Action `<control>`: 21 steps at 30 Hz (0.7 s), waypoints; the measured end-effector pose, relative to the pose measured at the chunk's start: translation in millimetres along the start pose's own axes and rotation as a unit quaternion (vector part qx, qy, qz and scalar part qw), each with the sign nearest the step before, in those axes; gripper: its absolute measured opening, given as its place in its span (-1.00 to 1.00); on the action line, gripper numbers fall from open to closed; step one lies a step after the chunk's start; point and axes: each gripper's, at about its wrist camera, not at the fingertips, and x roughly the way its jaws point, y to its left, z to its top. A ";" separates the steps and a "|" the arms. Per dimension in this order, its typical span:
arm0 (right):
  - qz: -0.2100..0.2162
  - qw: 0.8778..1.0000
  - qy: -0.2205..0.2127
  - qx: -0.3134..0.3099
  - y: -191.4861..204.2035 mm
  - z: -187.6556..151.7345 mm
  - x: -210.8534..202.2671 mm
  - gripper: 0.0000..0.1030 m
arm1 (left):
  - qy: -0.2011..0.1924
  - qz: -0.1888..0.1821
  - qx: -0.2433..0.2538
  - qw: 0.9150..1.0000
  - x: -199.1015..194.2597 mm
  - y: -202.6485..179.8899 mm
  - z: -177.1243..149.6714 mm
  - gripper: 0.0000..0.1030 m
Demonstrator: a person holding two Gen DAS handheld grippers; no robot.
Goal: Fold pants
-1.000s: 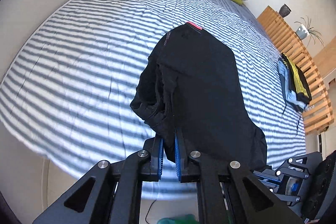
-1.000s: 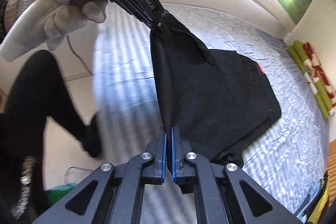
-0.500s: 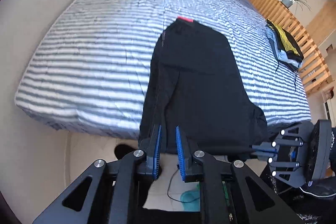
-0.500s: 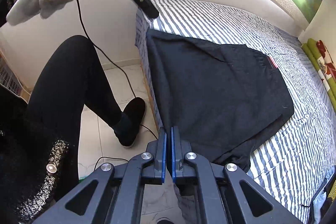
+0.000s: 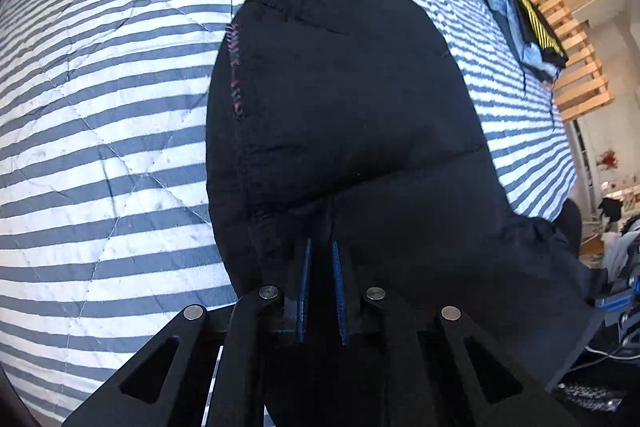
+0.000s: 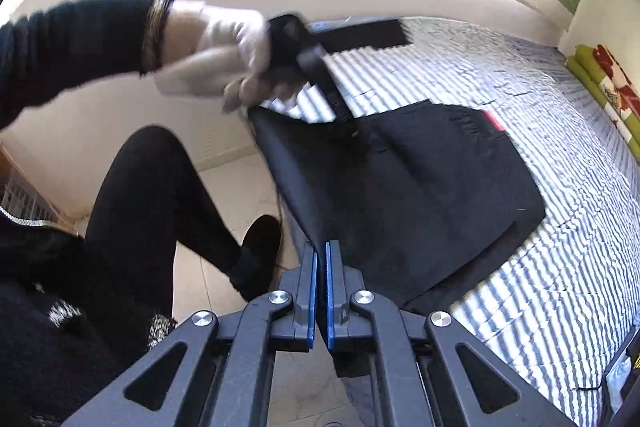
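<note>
1. The black pants lie across the striped bed, the red-tagged waistband at the far end, the near end draped over the bed's edge.
2. The left gripper is closing, with a ridge of pants cloth between its jaws.
3. The right gripper is clamped on the pants' near edge.
4. A white-gloved hand holds the left gripper.
</note>
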 end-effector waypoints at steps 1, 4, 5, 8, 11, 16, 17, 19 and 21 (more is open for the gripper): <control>0.003 1.000 -0.004 0.011 -11.3 5.1 -2.9 -0.94 | -0.008 -0.005 -0.007 1.000 -5.9 5.8 3.2 -0.77; 0.005 0.998 -0.021 0.054 -55.7 22.7 -10.8 -0.94 | -0.049 -0.006 -0.060 0.997 -28.3 31.9 23.2 -0.77; -0.002 0.998 -0.027 0.063 -71.2 28.7 -12.5 -0.94 | -0.064 -0.005 -0.077 0.995 -34.2 40.3 32.0 -0.77; -0.012 0.994 -0.031 0.101 -122.2 43.5 -7.2 -0.94 | -0.114 -0.014 -0.100 0.988 -55.6 59.0 54.0 -0.77; -0.004 0.988 -0.018 0.153 -177.8 52.5 11.5 -0.94 | -0.135 -0.021 -0.106 0.985 -61.2 66.3 65.1 -0.77; -0.029 0.976 0.002 0.216 -261.1 55.0 60.1 -0.94 | -0.137 -0.017 -0.134 0.981 -39.6 81.8 80.8 -0.76; -0.029 0.974 0.012 0.226 -274.5 53.2 74.1 -0.94 | -0.136 -0.010 -0.136 0.981 -35.0 84.1 82.3 -0.76; -0.037 0.972 0.029 0.231 -290.8 50.4 97.0 -0.94 | -0.132 -0.001 -0.134 0.982 -26.4 85.7 82.0 -0.76; -0.046 0.970 0.045 0.235 -302.1 46.9 117.6 -0.94 | -0.134 0.022 -0.117 0.984 -25.7 81.4 82.2 -0.76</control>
